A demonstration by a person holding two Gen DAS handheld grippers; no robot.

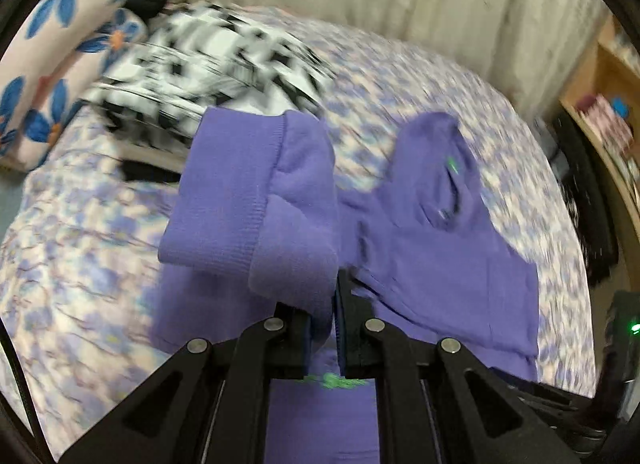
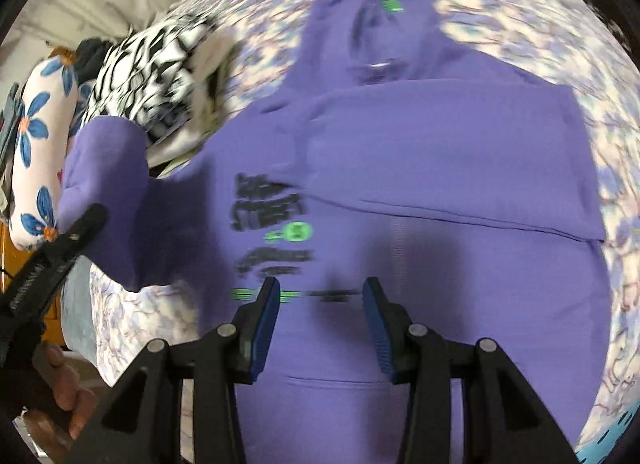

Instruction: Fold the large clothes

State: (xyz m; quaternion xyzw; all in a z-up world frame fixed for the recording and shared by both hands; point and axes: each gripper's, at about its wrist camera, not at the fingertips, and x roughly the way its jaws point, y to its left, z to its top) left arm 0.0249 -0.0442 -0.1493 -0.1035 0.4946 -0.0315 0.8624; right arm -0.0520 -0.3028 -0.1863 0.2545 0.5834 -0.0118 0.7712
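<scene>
Gripping: the left gripper [image 1: 324,304] has its fingers pressed together on the ribbed cuff of a sleeve [image 1: 256,200] of the purple hoodie [image 1: 440,256]; the sleeve is raised off the bed and hangs in front of the camera.
Right gripper [image 2: 320,304]: fingers apart with nothing between them, poised above the hoodie's front, just over the line of green and black print [image 2: 276,232].
Hoodie position: it lies front side up on the bed [image 2: 624,192], hood [image 2: 372,24] at the far end, pouch pocket nearest the right wrist camera.
Folded part: the sleeve [image 2: 440,152] on the right of the right wrist view lies across the chest, its lower edge forming a straight line over the print area.
Raised part: the other sleeve, on the left of that view, stands up from the body of the hoodie with the left gripper's black arm just beside it.
Bedding: a sheet with a blue and lilac flower pattern covers the bed.
Neighbours: a black-and-white patterned cloth [image 1: 208,64] is bunched near the hoodie's shoulder; beyond it lies a pillow [image 1: 52,64] with large blue flowers.
Person: a hand [image 2: 60,392] shows at the lower left edge of the right wrist view.
Sharpness: both views are smeared by motion, so the printed words cannot be read.
</scene>
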